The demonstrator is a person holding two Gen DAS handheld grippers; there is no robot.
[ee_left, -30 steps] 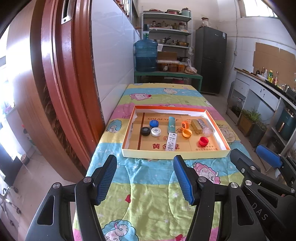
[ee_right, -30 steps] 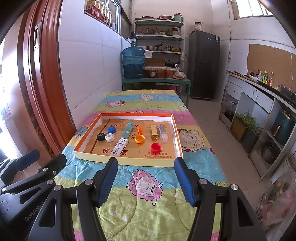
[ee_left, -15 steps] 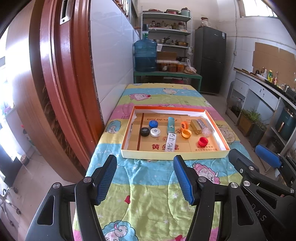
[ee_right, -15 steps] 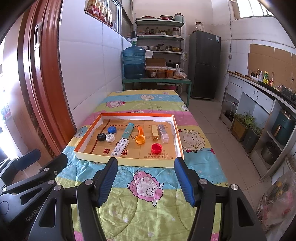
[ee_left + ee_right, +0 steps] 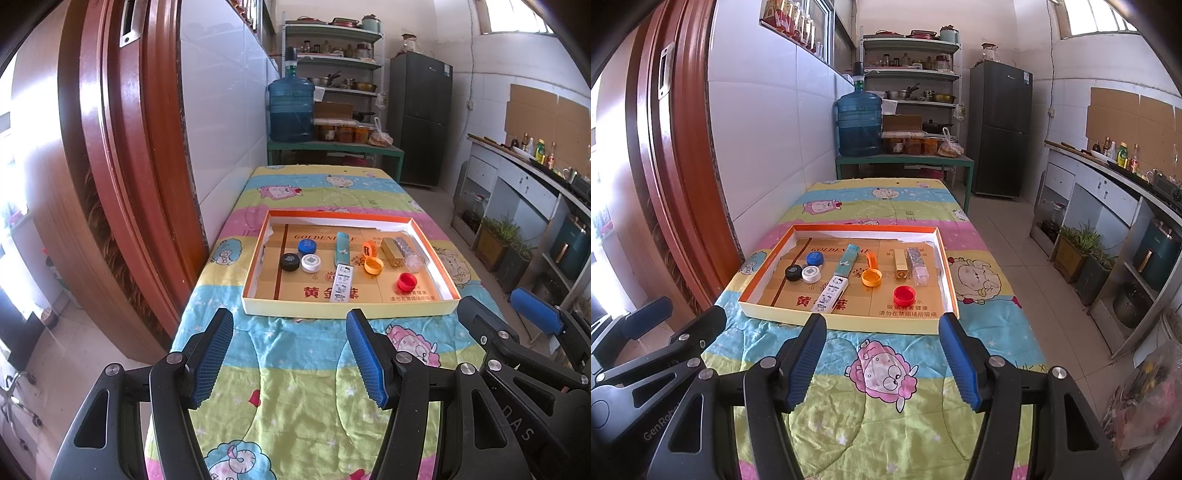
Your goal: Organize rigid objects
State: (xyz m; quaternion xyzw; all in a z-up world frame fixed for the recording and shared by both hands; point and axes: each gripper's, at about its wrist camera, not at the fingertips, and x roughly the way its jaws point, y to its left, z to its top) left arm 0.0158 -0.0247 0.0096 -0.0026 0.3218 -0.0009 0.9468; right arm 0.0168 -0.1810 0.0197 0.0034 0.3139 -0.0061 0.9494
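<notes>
Nothing moved, both tongs (image 5: 290,356) (image 5: 882,360) agape, empty, short of tray (image 5: 849,321)

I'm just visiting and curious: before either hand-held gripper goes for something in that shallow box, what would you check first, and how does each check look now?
1. Left hand-held gripper open and empty: ok.
2. Right hand-held gripper open and empty: ok.
3. Both short of the shallow box, touching nothing: ok.
4. Red cap lying apart from its neighbours, easy to reach: ok.
5. Black cap and white cap separated enough for fingers: not ok, they sit side by side.
6. Where sorted items belong: cannot tell.
</notes>
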